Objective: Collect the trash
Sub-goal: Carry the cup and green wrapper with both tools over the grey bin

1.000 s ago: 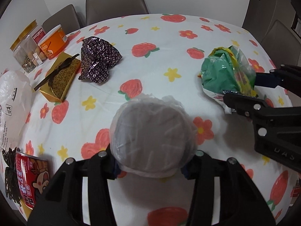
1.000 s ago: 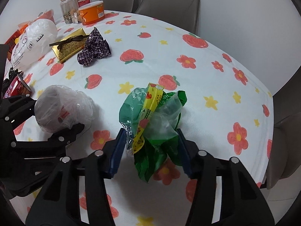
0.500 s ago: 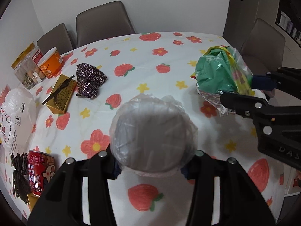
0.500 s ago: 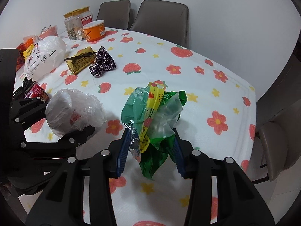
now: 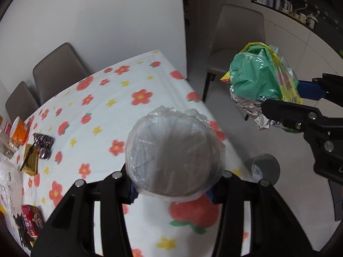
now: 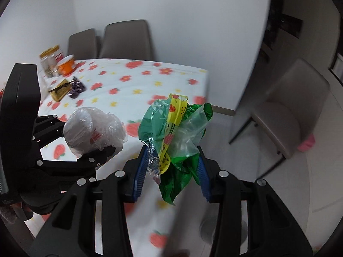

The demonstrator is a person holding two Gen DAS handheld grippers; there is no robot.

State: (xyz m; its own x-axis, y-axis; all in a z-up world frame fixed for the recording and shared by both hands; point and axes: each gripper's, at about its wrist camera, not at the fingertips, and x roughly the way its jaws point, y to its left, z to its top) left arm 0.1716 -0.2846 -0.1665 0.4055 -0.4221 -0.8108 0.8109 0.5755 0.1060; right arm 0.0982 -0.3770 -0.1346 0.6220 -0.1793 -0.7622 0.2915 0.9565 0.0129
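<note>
My left gripper point(image 5: 173, 186) is shut on a crumpled clear plastic wad point(image 5: 174, 156) and holds it above the table's near edge; the wad also shows in the right wrist view point(image 6: 94, 131). My right gripper point(image 6: 171, 169) is shut on a green and yellow snack wrapper point(image 6: 175, 132), held in the air past the table's right edge, over the floor. The wrapper shows at the right of the left wrist view point(image 5: 263, 81). A dark patterned wrapper point(image 5: 44, 144) still lies on the flowered tablecloth point(image 5: 111, 98) at the far left.
A gold box point(image 5: 31, 160), an orange tub point(image 5: 20, 131), jars, a white plastic bag point(image 5: 8, 186) and a red can point(image 5: 31, 219) sit along the table's left side. Grey chairs point(image 6: 287, 111) stand around. A round grey object point(image 5: 265, 169) stands on the floor beside the table.
Both grippers have lifted and swung right with their loads. The right gripper with the green wrapper has passed beyond the table edge and is now over the floor.
</note>
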